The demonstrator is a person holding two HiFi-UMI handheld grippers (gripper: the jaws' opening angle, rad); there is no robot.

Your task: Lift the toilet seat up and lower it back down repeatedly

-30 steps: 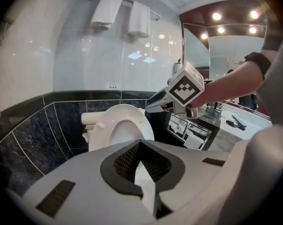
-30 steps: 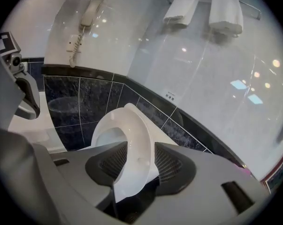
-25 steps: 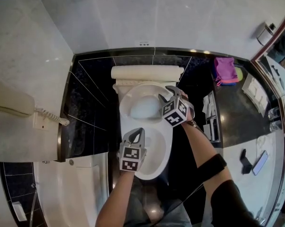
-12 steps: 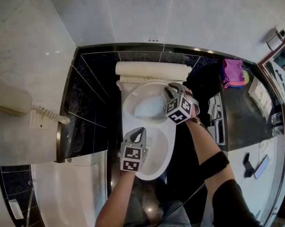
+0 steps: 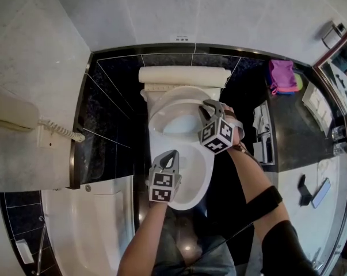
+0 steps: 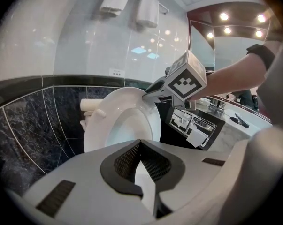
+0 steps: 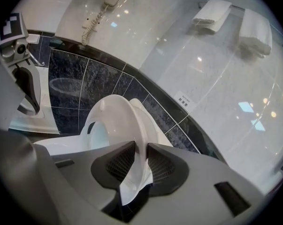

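A white toilet stands against the black tiled wall, its bowl (image 5: 191, 180) below me. The toilet seat (image 5: 164, 105) is tilted up off the bowl, partly raised. My right gripper (image 5: 206, 109) is shut on the seat's right edge; in the right gripper view the thin white seat (image 7: 115, 118) runs between the dark pads (image 7: 118, 163), which press on it. My left gripper (image 5: 174, 154) hovers over the bowl's front left rim, shut with nothing in it. From the left gripper view I see the raised seat (image 6: 127, 114) with the right gripper (image 6: 148, 92) clamped on its upper edge.
The cistern (image 5: 185, 75) sits behind the seat. A bathtub (image 5: 87, 234) lies to the left and a wall phone (image 5: 12, 117) above it. To the right there is a dark counter with a pink cloth (image 5: 282, 76) and a handset (image 5: 320, 191). Towels (image 6: 132, 6) hang high on the wall.
The right gripper's jaws have closed onto the seat's edge and the seat has tilted up from the bowl. The left gripper has stayed nearly where it was.
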